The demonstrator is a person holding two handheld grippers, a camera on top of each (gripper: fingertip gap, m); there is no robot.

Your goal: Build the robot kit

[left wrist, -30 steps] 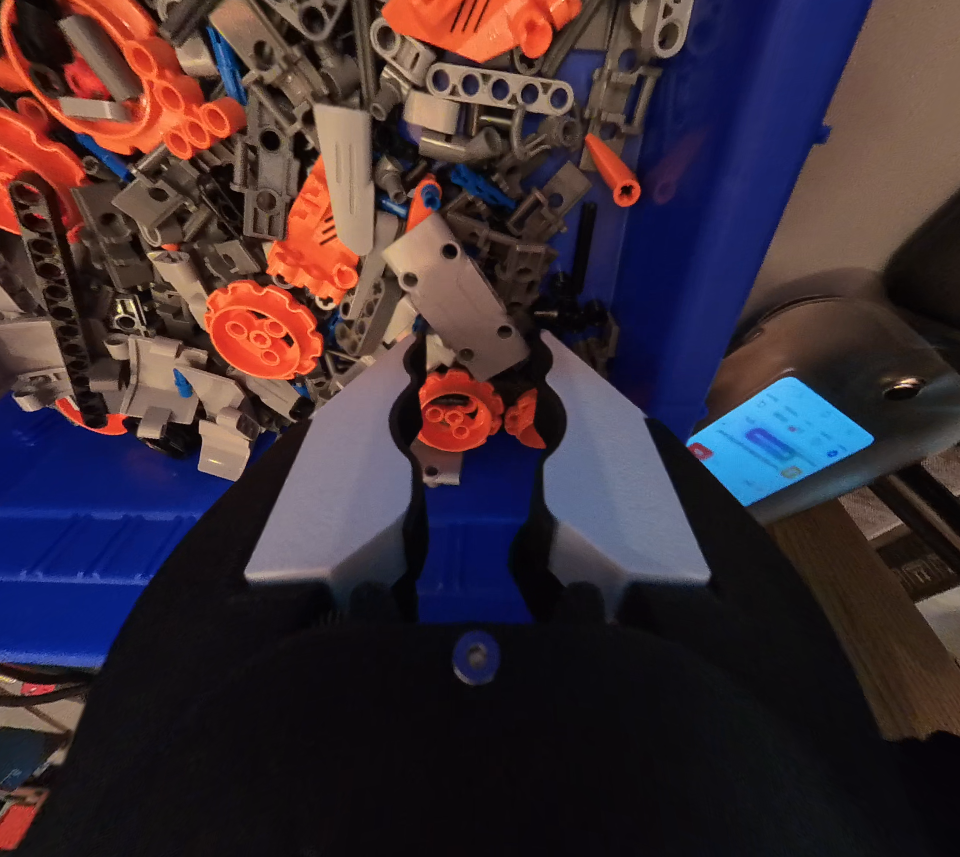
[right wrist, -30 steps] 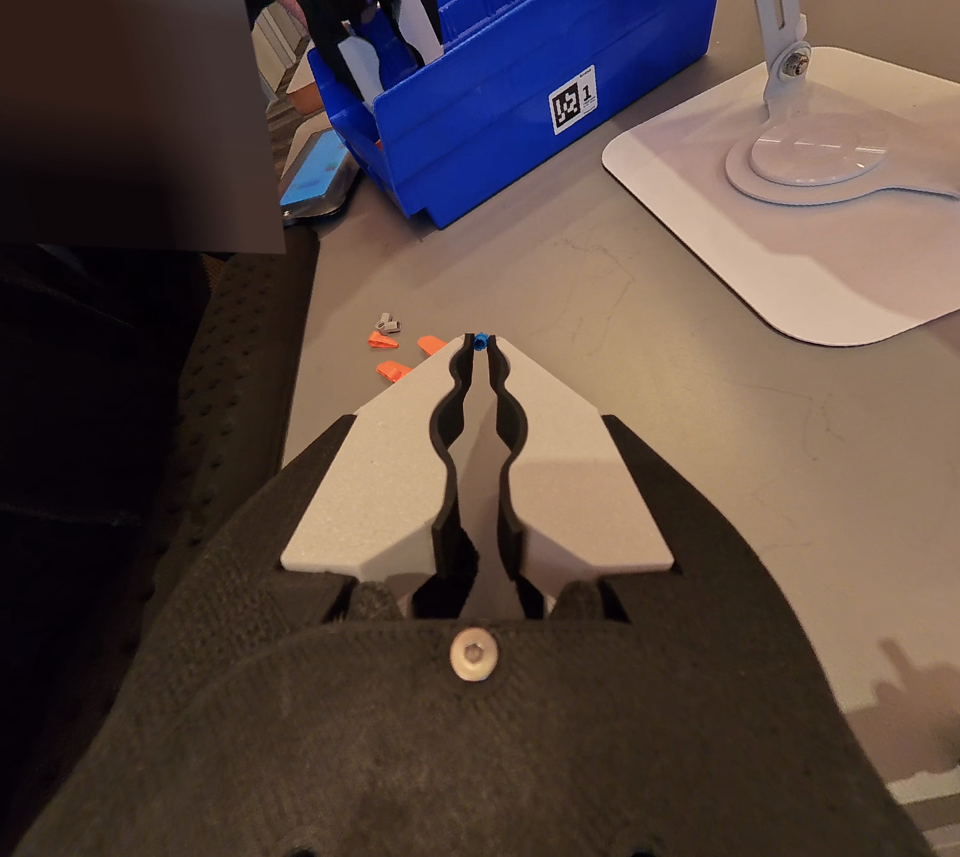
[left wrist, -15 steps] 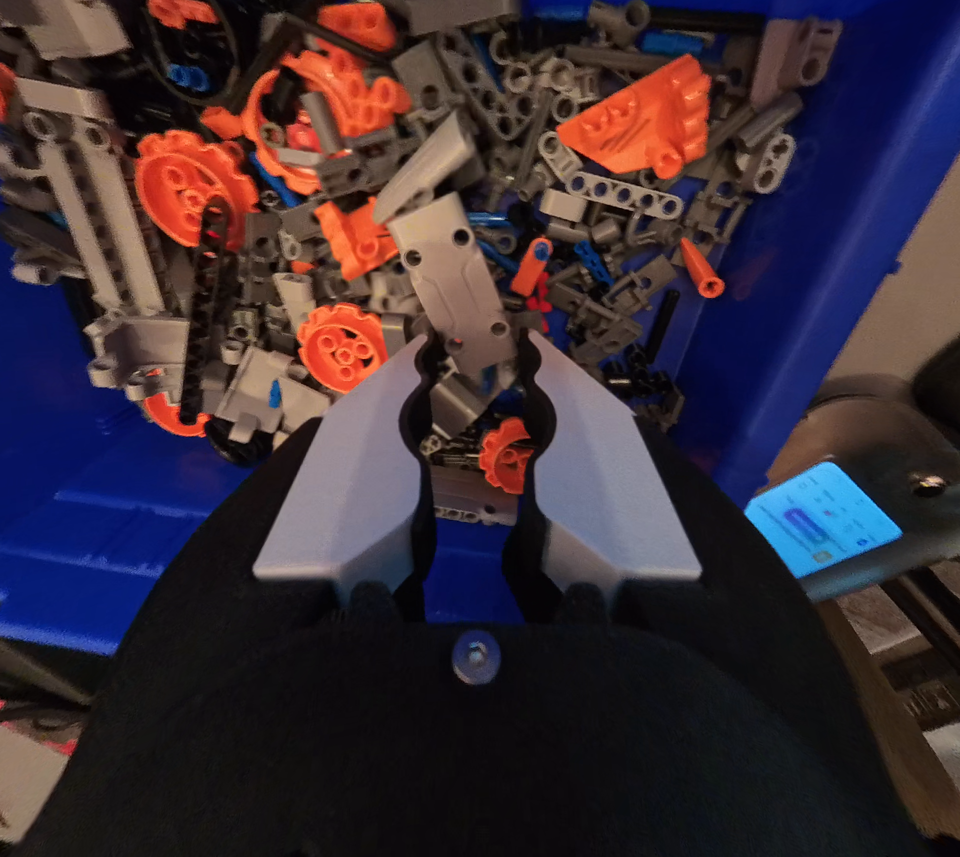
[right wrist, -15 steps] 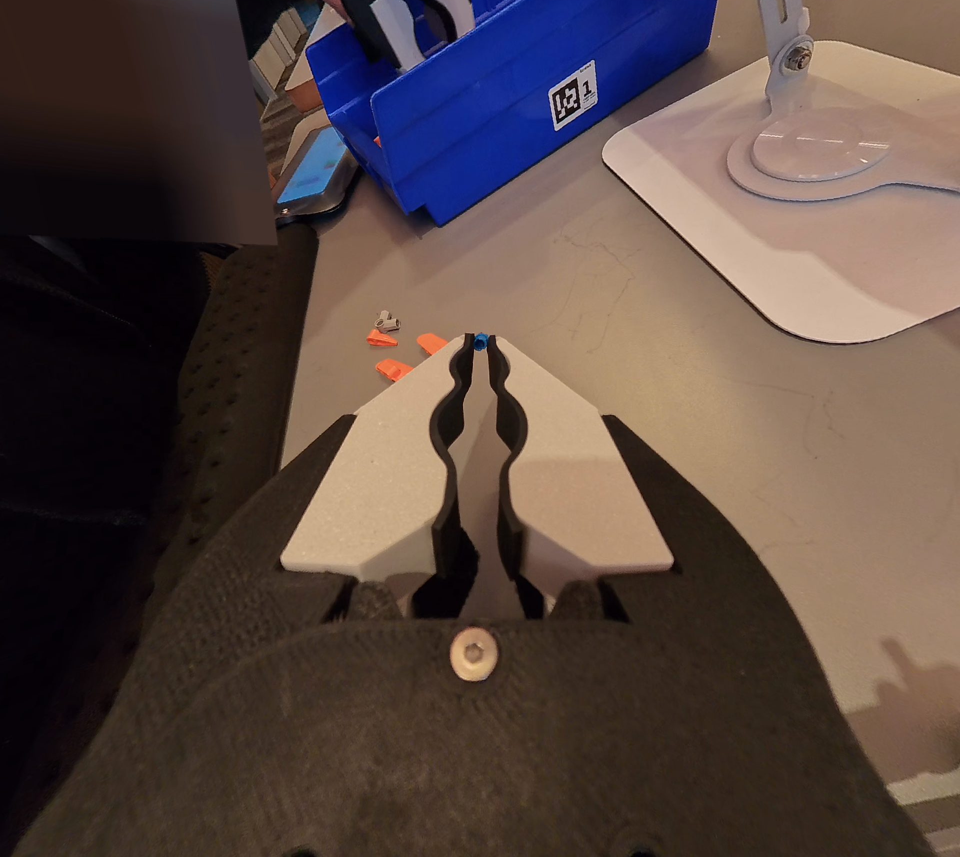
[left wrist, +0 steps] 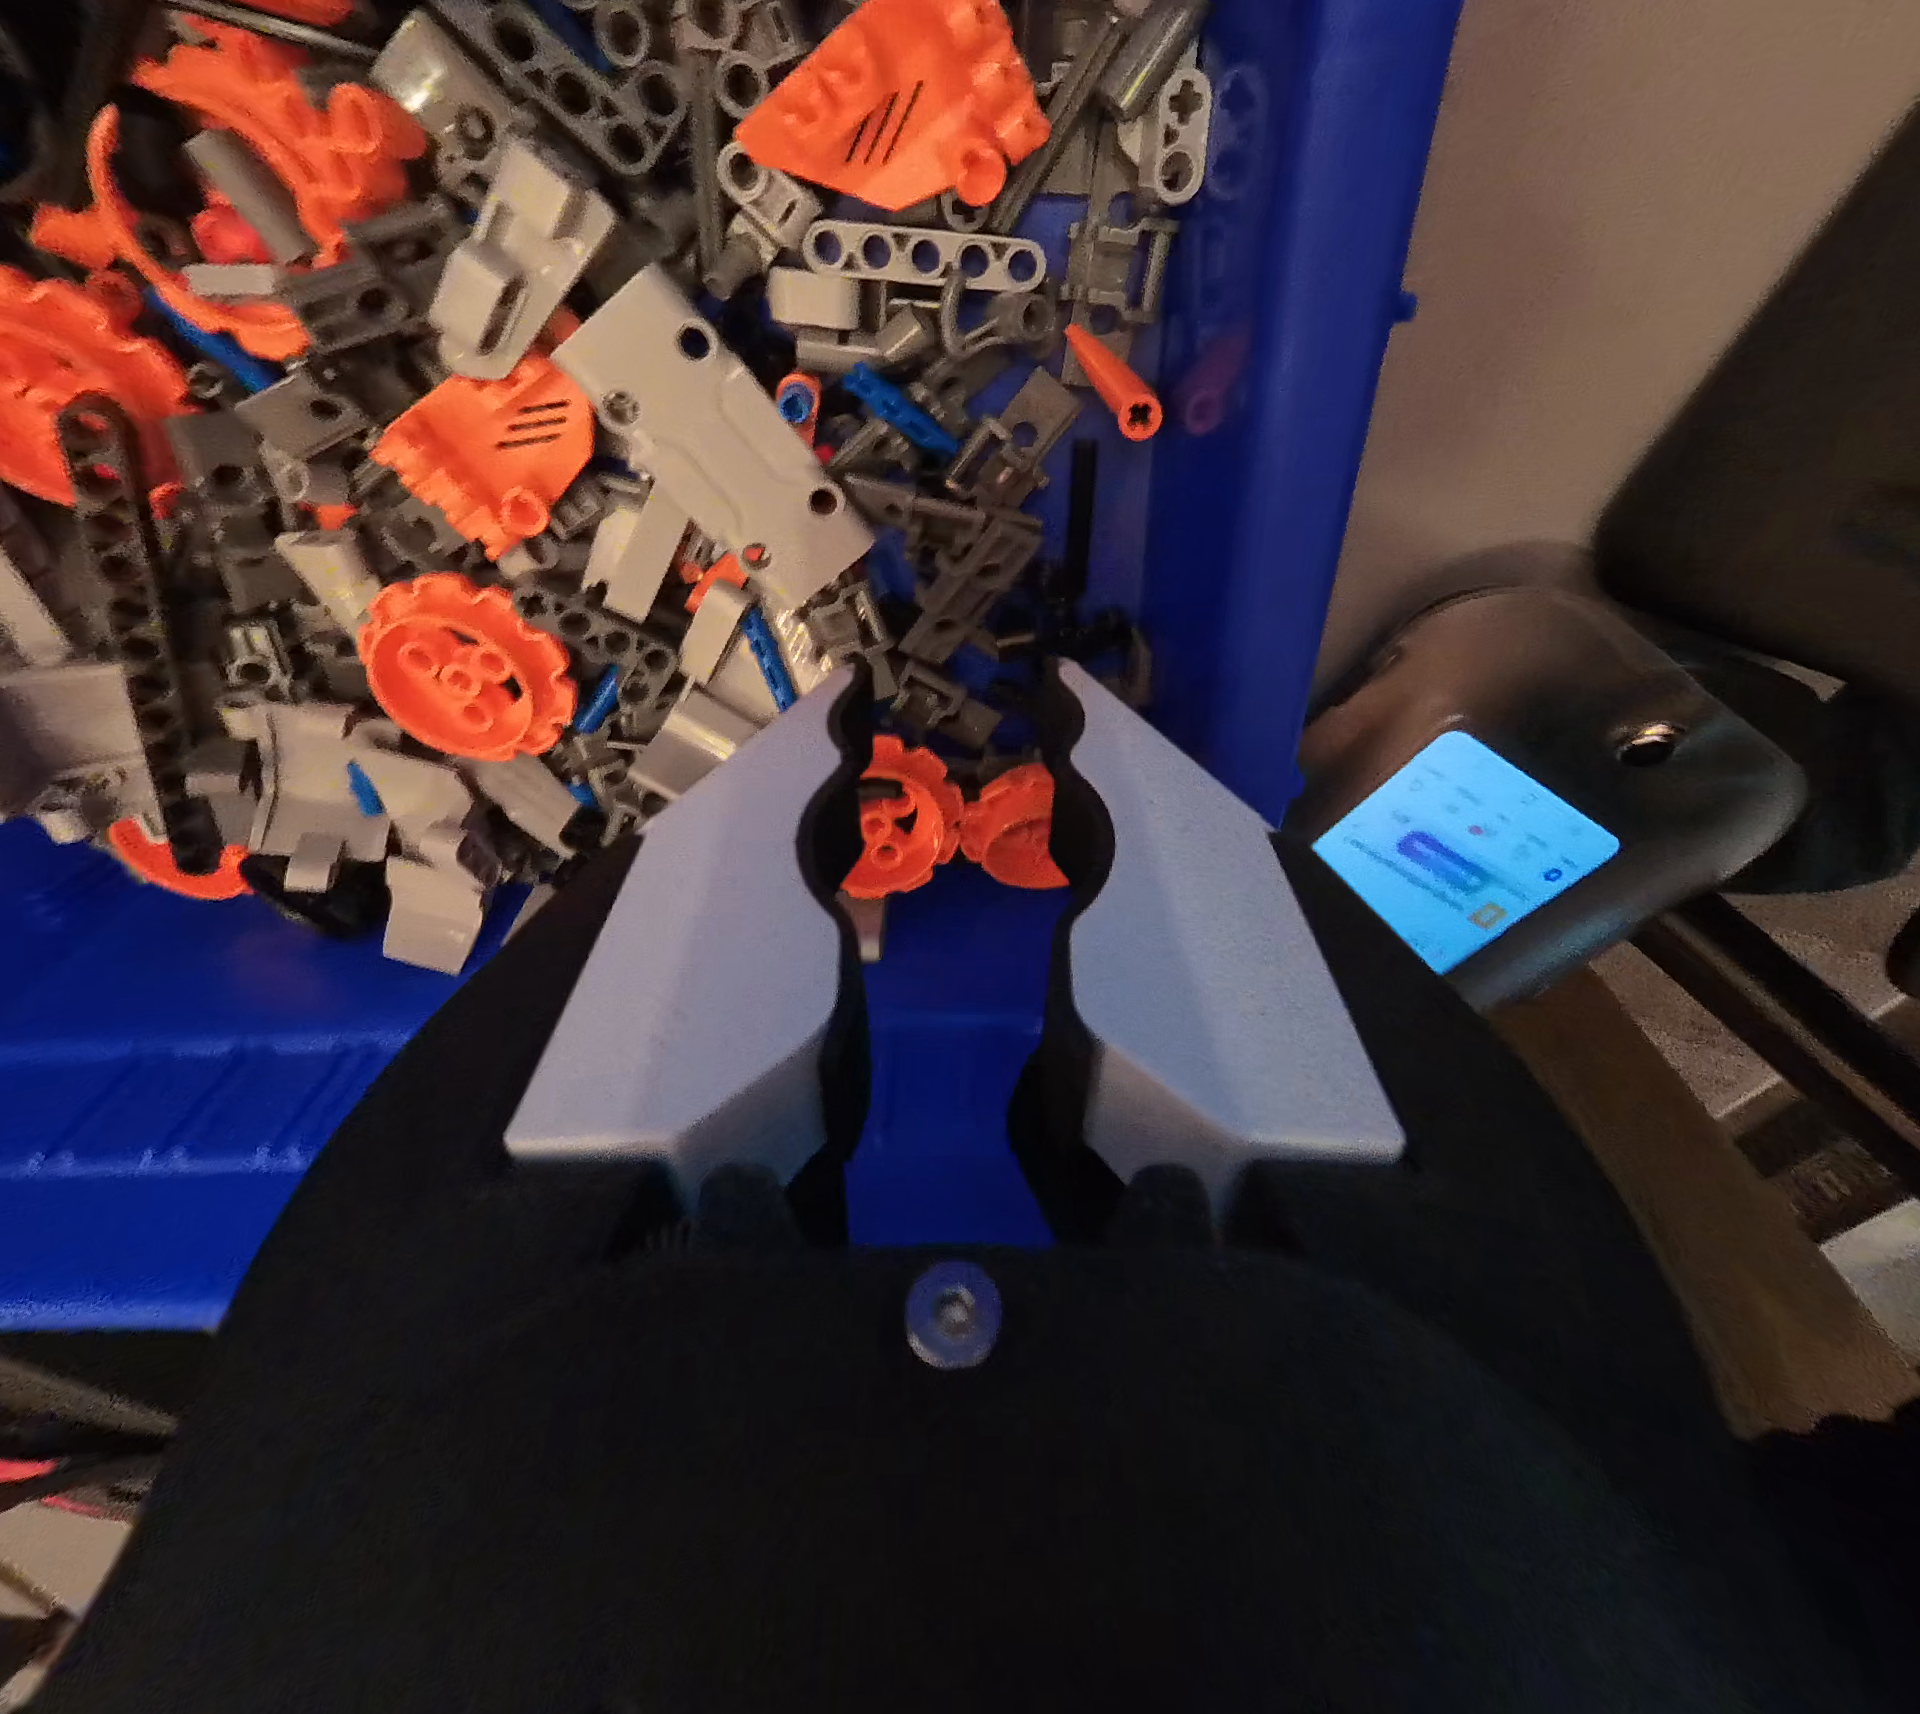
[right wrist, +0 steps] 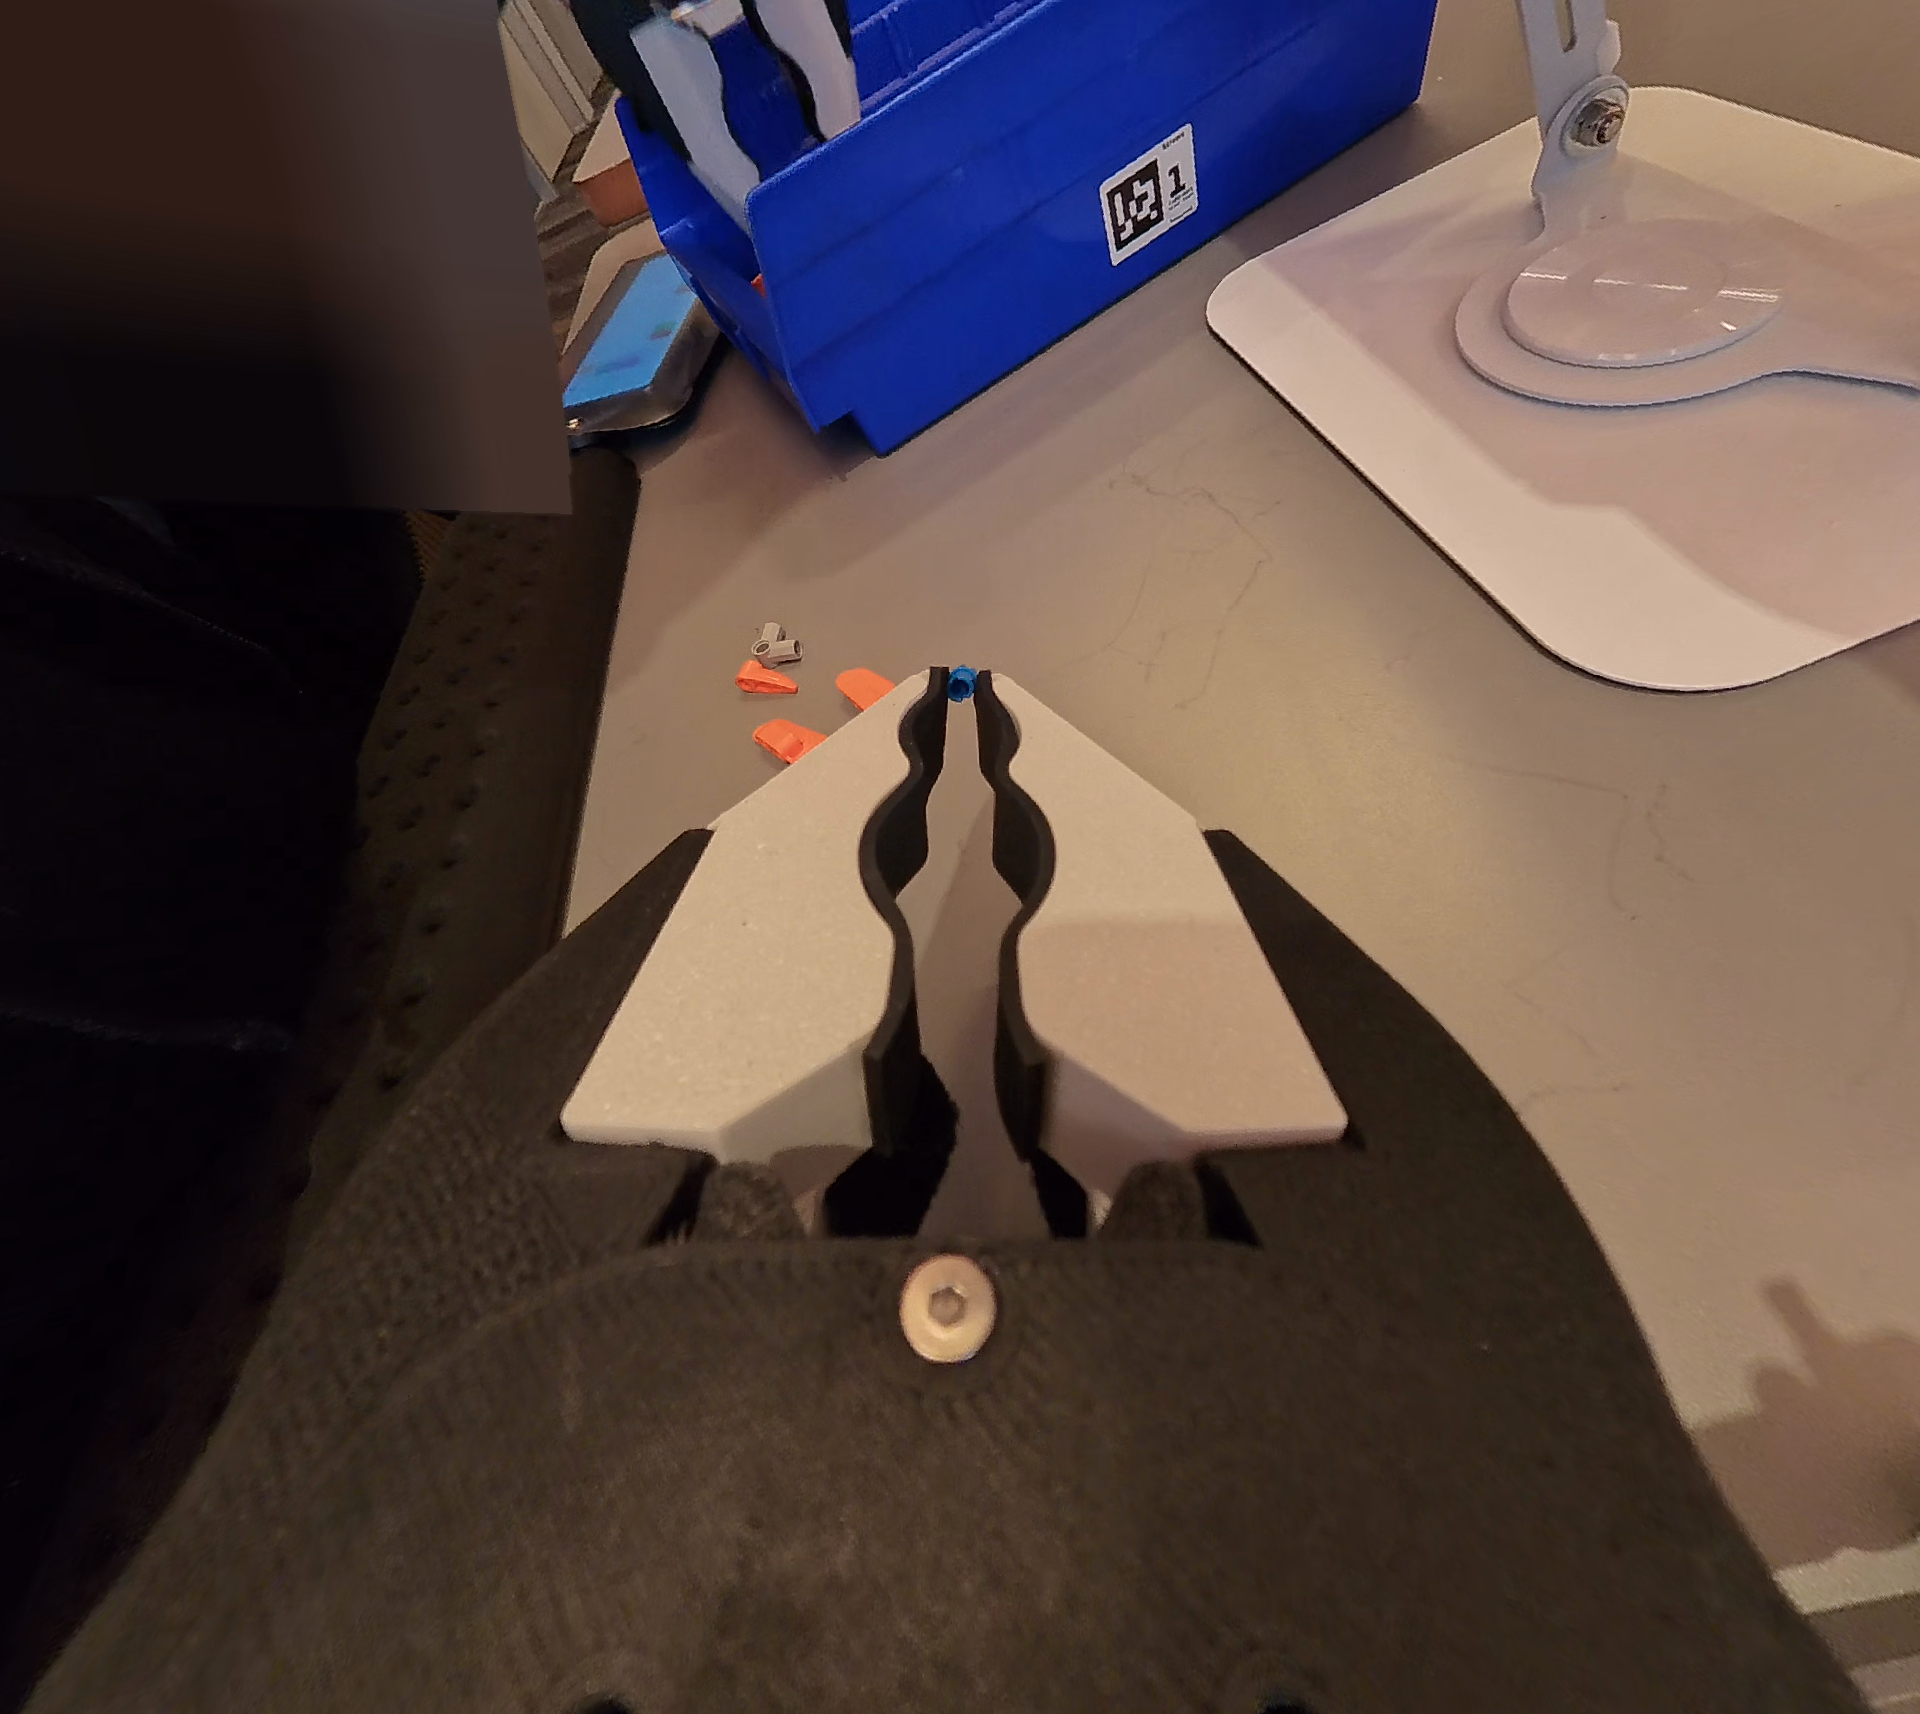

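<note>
Right tongs [right wrist: 962,677] pinch a small blue plastic peg [right wrist: 960,684] at the tips, axis pointing forward, above the grey bench [right wrist: 1195,646]. Left tongs [left wrist: 954,685] gape, empty, over an orange toothed wheel [left wrist: 894,817] in the blue bin [left wrist: 1236,438].

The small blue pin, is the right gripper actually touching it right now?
Touching. The right wrist view shows the right gripper nearly closed, with the small blue pin pinched between both fingertips, above the grey table.
</note>
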